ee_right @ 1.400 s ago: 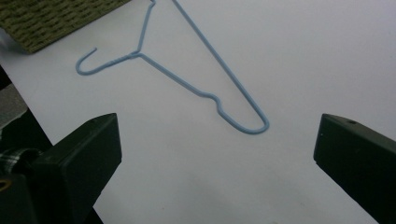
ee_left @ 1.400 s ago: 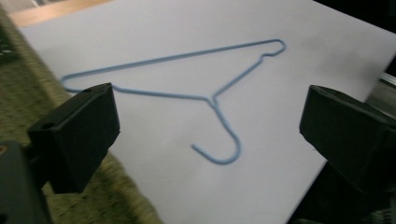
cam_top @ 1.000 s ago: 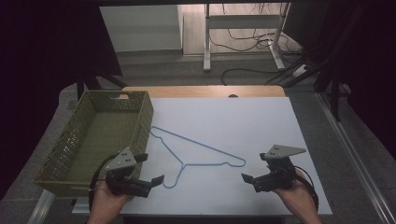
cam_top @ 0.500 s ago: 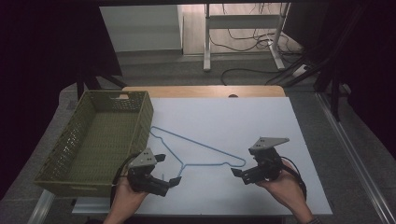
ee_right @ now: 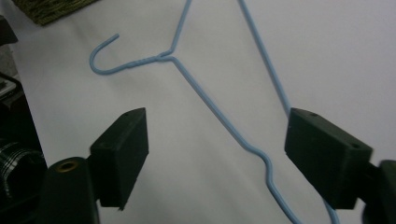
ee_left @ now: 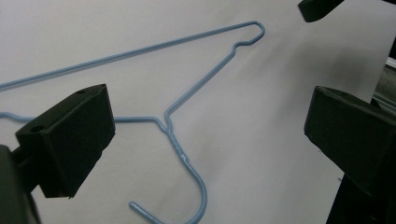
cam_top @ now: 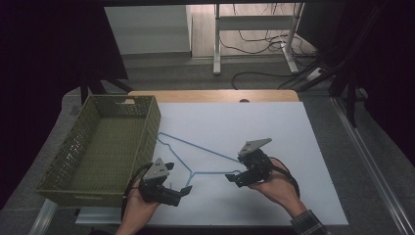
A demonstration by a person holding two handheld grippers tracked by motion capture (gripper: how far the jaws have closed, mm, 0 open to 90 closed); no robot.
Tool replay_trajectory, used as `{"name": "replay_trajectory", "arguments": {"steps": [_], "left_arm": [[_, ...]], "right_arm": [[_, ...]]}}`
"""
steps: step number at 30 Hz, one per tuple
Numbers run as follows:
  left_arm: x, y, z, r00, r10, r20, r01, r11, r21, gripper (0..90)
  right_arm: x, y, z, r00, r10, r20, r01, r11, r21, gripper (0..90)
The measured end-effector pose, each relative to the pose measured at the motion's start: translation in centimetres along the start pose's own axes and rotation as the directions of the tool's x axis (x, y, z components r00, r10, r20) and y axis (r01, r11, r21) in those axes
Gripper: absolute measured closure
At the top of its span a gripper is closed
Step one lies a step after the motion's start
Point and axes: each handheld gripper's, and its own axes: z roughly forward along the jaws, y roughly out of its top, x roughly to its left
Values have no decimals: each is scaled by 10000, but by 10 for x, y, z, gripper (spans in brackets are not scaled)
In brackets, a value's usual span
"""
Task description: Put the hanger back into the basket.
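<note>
A light blue wire hanger (cam_top: 205, 150) lies flat on the white board (cam_top: 274, 127), its hook (cam_top: 189, 178) pointing to the near edge. My left gripper (cam_top: 179, 179) stands open just left of the hook. In the left gripper view the hanger's neck (ee_left: 175, 140) and hook (ee_left: 201, 196) lie between the wide-apart jaws, untouched. My right gripper (cam_top: 236, 169) is open over the hanger's right shoulder. In the right gripper view the bent shoulder wire (ee_right: 210, 100) runs between its jaws, which stand apart from it.
An olive green mesh basket (cam_top: 152, 128) stands on the left, its right wall close to the hanger's left end; its corner (ee_right: 51, 9) also appears in the right gripper view. Beyond the board is a wooden table edge (cam_top: 210, 95), then floor with desk legs and cables.
Both hands have moved inward toward the hanger: the left gripper went right to the hook, the right gripper went left and forward onto the shoulder. The hanger has not moved.
</note>
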Motion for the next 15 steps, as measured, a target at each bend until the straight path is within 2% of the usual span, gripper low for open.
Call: {"name": "replay_trajectory", "arguments": {"steps": [8, 9, 11, 12, 15], "left_arm": [[-8, -3, -1, 9994, 304, -194, -297, 9989, 358, 19], [-10, -5, -2, 9991, 354, -236, -343, 9983, 465, 19], [-10, -5, -3, 9991, 367, -227, -356, 9982, 481, 17], [-10, -6, -5, 9993, 288, -234, -277, 9985, 476, 17], [-9, -9, -8, 10000, -12, -54, 14, 9992, 387, 19]], "right_arm": [[0, 14, 26, 9984, -522, -193, 527, 9983, 258, 355], [0, 17, 33, 9968, -758, -269, 768, 9964, 373, 385], [1, 19, 38, 9957, -860, -335, 875, 9950, 473, 417], [0, 22, 46, 9923, -1115, -534, 1148, 9913, 644, 456], [0, 25, 61, 9863, -1423, -838, 1498, 9845, 913, 532]]}}
